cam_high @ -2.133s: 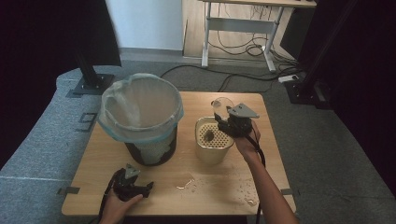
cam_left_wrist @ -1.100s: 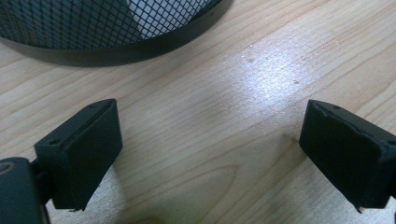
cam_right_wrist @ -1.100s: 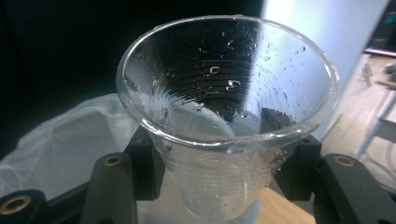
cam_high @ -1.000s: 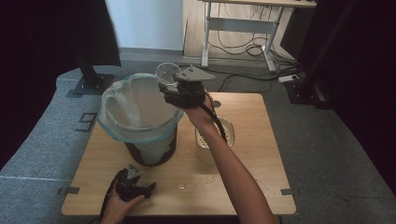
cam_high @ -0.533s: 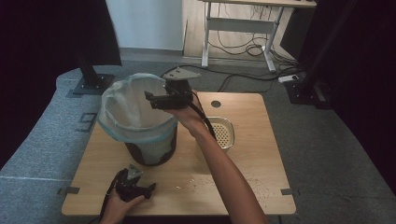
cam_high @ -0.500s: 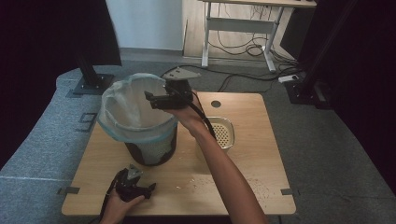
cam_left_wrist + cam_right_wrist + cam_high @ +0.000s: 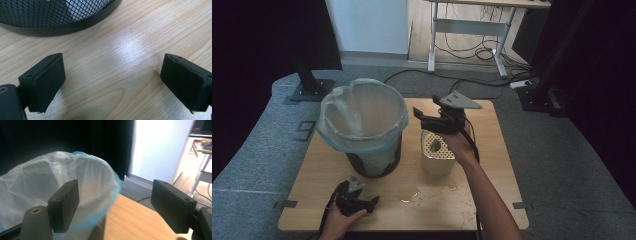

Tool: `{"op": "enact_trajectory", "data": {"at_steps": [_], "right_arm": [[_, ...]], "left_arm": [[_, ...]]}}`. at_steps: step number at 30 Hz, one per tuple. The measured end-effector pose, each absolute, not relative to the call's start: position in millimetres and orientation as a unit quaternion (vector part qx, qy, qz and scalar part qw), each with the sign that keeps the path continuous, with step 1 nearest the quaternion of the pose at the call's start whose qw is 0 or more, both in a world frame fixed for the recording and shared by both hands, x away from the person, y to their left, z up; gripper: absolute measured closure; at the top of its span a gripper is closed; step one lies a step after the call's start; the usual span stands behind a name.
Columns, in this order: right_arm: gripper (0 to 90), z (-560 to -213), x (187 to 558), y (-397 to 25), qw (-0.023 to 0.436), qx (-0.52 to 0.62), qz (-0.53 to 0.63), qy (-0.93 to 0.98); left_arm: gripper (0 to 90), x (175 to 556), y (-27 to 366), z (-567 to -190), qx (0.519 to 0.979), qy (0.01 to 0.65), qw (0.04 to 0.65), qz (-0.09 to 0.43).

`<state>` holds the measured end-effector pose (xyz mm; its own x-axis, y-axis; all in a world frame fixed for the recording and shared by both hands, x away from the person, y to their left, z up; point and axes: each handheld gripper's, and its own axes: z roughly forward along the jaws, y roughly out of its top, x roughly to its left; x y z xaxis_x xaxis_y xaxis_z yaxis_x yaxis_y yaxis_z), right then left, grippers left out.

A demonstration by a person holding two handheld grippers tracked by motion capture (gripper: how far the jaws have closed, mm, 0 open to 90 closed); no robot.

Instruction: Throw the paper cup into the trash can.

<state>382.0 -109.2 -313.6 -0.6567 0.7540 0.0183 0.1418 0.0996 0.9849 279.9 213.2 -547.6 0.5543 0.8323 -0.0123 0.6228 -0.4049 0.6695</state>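
Wooden table (image 7: 492, 170) with a lined bin, a cup and two hand-held grippers.

Black mesh bin (image 7: 371, 150) with a pale plastic liner (image 7: 362, 117) stands left of centre in the high view; a cream perforated cup (image 7: 437, 152) stands just right of it. Right gripper (image 7: 424, 120) is held above the cup, pointing toward the bin, jaws wide apart and empty. Left gripper (image 7: 362, 197) sits low at the lower left of the frame near the bin's base, jaws apart over bare wood.
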Motion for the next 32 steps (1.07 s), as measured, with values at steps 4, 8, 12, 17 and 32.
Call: {"op": "enact_trajectory", "data": {"at_steps": [4, 8, 12, 17, 32], "right_arm": [[23.6, -338, 369, -140, 0.285, 0.322, 0.575, 0.695], [23.6, -368, 355, -167, 0.293, 0.321, 0.561, 0.705], [24.0, -400, 341, -190, 0.289, 0.336, 0.555, 0.704], [24.5, -440, 329, -213, 0.270, 0.367, 0.555, 0.696], [24.6, -498, 317, -224, 0.259, 0.401, 0.538, 0.694]], "left_arm": [[5.4, 280, 213, -548, 0.822, 0.442, 0.318, 0.165], [5.4, 280, 213, -547, 0.823, 0.441, 0.317, 0.165], [5.4, 280, 213, -548, 0.823, 0.442, 0.318, 0.165], [5.4, 280, 214, -547, 0.823, 0.441, 0.317, 0.165], [5.5, 280, 213, -548, 0.822, 0.442, 0.318, 0.165]]}}
